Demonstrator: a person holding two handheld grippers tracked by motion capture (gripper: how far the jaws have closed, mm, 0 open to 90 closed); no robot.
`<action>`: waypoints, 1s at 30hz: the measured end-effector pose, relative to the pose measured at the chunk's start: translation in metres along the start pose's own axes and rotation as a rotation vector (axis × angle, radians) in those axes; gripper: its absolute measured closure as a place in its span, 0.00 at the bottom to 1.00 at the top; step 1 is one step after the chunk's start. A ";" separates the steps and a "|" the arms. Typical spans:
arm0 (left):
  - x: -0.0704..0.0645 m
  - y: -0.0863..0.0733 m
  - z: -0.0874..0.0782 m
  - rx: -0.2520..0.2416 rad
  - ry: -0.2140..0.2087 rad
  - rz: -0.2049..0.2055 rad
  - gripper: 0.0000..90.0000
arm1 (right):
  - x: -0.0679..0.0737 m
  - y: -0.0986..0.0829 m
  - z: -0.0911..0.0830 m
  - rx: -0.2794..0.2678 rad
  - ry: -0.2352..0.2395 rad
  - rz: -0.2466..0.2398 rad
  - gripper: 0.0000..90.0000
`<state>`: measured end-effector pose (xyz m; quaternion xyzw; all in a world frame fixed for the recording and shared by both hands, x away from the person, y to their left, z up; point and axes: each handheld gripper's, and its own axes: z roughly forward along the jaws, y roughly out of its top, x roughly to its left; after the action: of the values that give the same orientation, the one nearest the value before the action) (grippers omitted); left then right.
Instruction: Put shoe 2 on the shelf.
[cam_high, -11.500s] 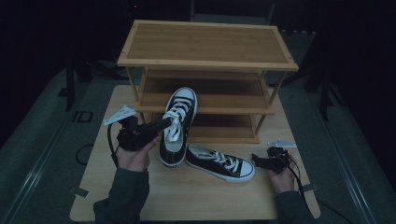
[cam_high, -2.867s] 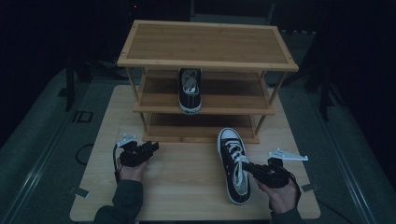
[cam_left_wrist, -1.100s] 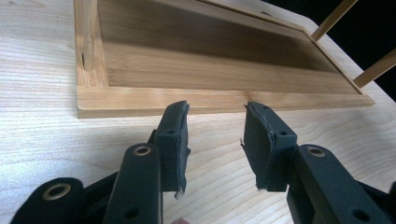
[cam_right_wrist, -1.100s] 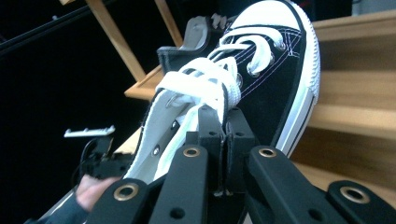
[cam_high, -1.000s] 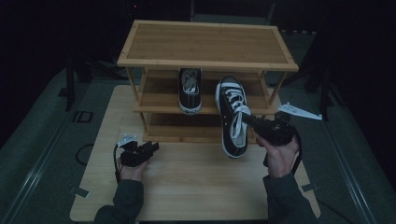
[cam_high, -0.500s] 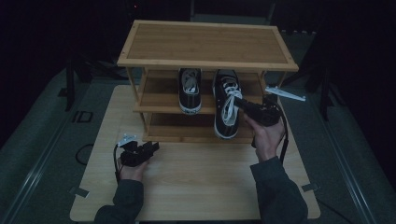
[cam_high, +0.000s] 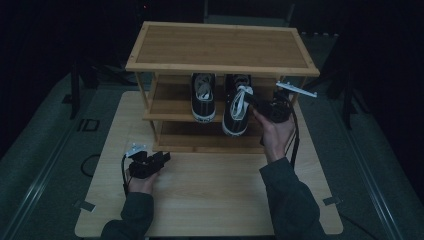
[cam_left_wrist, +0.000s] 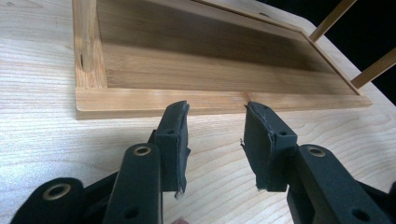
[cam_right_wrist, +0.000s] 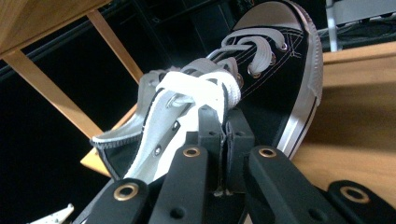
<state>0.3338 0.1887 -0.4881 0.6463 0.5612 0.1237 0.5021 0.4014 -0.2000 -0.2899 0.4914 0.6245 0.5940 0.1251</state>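
A three-tier bamboo shoe rack (cam_high: 220, 47) stands at the back of the wooden table (cam_high: 210, 195). One black sneaker with a white toe cap (cam_high: 203, 97) rests on the middle shelf, toe toward me. A second black sneaker (cam_high: 237, 107) (cam_right_wrist: 261, 84) lies to its right on the same shelf, toe over the front edge. My right gripper (cam_high: 264, 109) (cam_right_wrist: 226, 122) is shut on that sneaker's side near the laces. My left gripper (cam_high: 159, 159) (cam_left_wrist: 215, 135) sits low on the table in front of the rack's bottom shelf (cam_left_wrist: 205, 70), open with nothing between its fingers.
The rack's left front post (cam_left_wrist: 86, 42) rises just ahead of the left gripper. Dark floor (cam_high: 45, 135) surrounds the table, with black stands (cam_high: 75, 85) at both sides. Bare tabletop lies between the two forearms.
My right gripper has carried the second sneaker up from the table to the middle shelf, beside the first sneaker. The left gripper has stayed in place, open.
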 end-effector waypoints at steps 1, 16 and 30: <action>0.000 0.000 0.000 -0.001 0.000 0.000 0.67 | 0.001 0.002 0.004 -0.006 -0.001 0.000 0.98; 0.001 0.000 0.000 -0.005 -0.006 -0.006 0.67 | -0.004 0.002 0.029 -0.006 -0.017 0.044 0.98; 0.000 0.001 0.002 -0.004 -0.013 -0.006 0.67 | -0.007 0.004 0.044 0.022 -0.014 0.083 0.98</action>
<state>0.3357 0.1878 -0.4883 0.6444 0.5597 0.1191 0.5073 0.4391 -0.1790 -0.3014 0.5224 0.6091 0.5885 0.0992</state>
